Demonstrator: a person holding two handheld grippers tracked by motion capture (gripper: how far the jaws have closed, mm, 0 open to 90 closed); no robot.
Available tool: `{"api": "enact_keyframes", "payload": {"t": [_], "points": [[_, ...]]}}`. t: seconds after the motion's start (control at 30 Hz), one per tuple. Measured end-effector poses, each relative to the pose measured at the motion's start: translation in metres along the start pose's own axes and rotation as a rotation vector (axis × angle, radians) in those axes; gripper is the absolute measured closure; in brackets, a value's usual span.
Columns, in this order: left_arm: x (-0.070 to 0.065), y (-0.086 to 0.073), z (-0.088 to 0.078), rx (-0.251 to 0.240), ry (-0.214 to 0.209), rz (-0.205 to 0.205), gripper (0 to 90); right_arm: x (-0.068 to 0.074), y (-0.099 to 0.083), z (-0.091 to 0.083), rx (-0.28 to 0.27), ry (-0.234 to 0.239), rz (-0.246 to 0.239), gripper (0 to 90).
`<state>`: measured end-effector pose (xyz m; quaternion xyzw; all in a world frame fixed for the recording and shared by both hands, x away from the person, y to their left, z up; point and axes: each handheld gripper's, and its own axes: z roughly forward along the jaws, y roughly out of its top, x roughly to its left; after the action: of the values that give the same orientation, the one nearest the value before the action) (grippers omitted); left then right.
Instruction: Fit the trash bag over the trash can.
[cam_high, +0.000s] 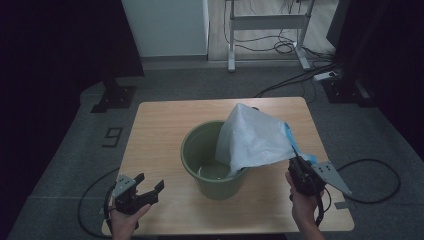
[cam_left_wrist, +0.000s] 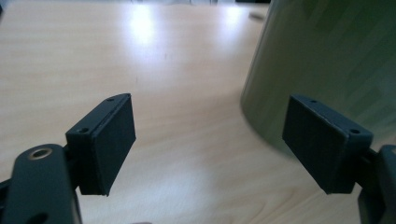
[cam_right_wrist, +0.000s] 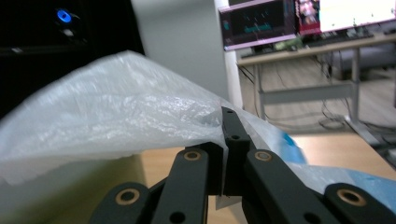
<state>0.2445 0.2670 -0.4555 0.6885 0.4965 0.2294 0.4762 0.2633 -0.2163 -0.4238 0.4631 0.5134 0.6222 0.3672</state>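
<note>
Black left gripper (cam_high: 145, 189) sits at table's near-left edge, jaws apart, nothing btwn them. Round olive-green plastic bucket (cam_high: 212, 167) stands mid-table on light wooden tabletop (cam_high: 165, 120). White crinkly plastic bag (cam_high: 252, 140) drapes over bucket's right rim, pinched tight in right gripper (cam_high: 296, 162), jaws together on it

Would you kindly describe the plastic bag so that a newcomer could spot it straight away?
Start at the wooden table and find the green bucket at its middle. Draped over the bucket's right rim is the plastic bag, its near corner pinched in the shut jaws of the right gripper. It is the one white, crinkled, translucent thing there, with a blue edge.
</note>
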Motion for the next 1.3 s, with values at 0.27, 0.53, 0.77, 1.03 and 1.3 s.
{"api": "enact_keyframes", "payload": {"t": [0.27, 0.53, 0.77, 1.03, 1.3], "points": [[-0.020, 0.035, -0.013, -0.085, -0.047, 0.007, 20.8, 0.028, 0.024, 0.006, -0.025, 0.068, -0.060, 87.5], [-0.043, 0.051, -0.013, -0.101, -0.083, 0.069, 21.1, 0.059, 0.036, 0.014, -0.007, 0.148, -0.105, 87.5], [-0.060, 0.061, -0.017, -0.105, -0.106, 0.114, 21.9, 0.084, 0.036, 0.019, 0.023, 0.204, -0.185, 86.3], [-0.079, 0.071, -0.019, -0.110, -0.143, 0.165, 21.9, 0.105, 0.020, 0.029, 0.093, 0.251, -0.221, 85.5], [-0.093, 0.075, -0.012, -0.109, -0.186, 0.211, 21.0, 0.114, 0.014, 0.035, 0.112, 0.270, -0.232, 85.4]]}}
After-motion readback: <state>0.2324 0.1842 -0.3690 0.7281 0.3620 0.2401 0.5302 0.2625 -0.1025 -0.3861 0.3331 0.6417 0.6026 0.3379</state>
